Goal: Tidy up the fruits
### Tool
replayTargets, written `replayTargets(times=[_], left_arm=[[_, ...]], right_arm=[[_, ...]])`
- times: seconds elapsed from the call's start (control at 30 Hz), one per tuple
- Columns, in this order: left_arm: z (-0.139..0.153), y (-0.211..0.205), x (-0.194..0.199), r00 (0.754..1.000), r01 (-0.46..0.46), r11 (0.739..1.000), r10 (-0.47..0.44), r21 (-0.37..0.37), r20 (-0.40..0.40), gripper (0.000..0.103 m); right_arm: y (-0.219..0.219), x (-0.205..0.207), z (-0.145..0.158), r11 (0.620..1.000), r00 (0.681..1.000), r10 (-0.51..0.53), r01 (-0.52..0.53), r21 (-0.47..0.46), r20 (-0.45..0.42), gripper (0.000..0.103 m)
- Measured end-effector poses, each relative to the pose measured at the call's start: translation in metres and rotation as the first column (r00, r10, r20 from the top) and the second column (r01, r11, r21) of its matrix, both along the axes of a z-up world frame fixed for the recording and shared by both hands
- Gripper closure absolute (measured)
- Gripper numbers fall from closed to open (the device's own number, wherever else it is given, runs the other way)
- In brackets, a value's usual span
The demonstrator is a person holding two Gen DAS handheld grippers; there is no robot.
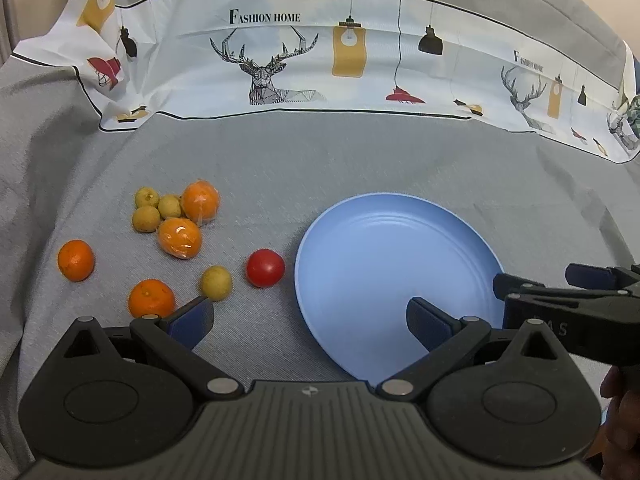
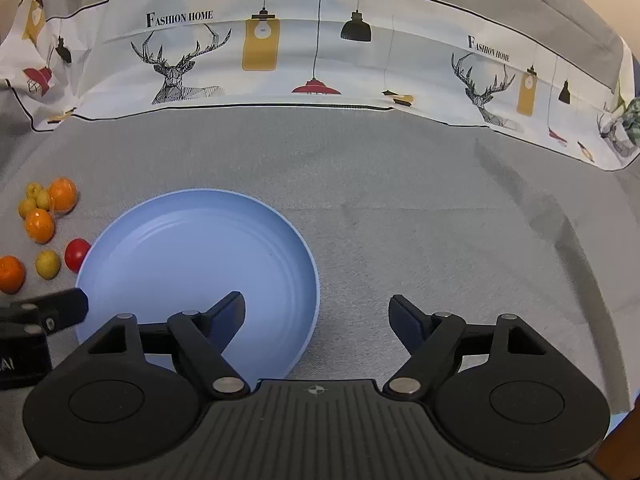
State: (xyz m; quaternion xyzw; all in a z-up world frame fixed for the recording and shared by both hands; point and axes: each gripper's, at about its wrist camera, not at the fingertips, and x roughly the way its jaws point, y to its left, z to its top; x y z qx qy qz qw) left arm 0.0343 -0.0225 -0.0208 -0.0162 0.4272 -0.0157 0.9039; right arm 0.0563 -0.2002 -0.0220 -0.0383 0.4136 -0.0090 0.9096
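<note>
The left gripper (image 1: 310, 314) and right gripper (image 2: 316, 314) both hang spread wide, grasping nothing, over the round pale-blue plastic plate (image 1: 400, 224) (bare inside). Oranges, small yellow fruits and a glossy red tomato (image 1: 265, 268) lie on grey cloth (image 1: 360, 152) beside its left rim.

Left gripper (image 1: 310, 318): matte black plastic body; ribbed centre panel with small round crosshair mark; two round discs either side; silver rivets at linkage pivots; triangular cut-outs in outer links; dark blue pads on fingers (image 1: 192, 318); right gripper (image 2: 316, 312): same black build, same silver rivets, ribbed panel, crosshair mark; pale lettering on its side, only partly legible.
</note>
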Motion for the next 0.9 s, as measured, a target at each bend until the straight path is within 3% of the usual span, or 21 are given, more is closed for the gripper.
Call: replayTargets(times=[0.9], left_arm=[[-0.0018,-0.0049,0.0000,1.000,0.016,1.000,-0.016,-0.005,-0.001,0.000]], right_arm=[[0.0054,0.0010,-0.0017,1.000,1.000,0.013,-0.013,0.010,0.012,0.021]])
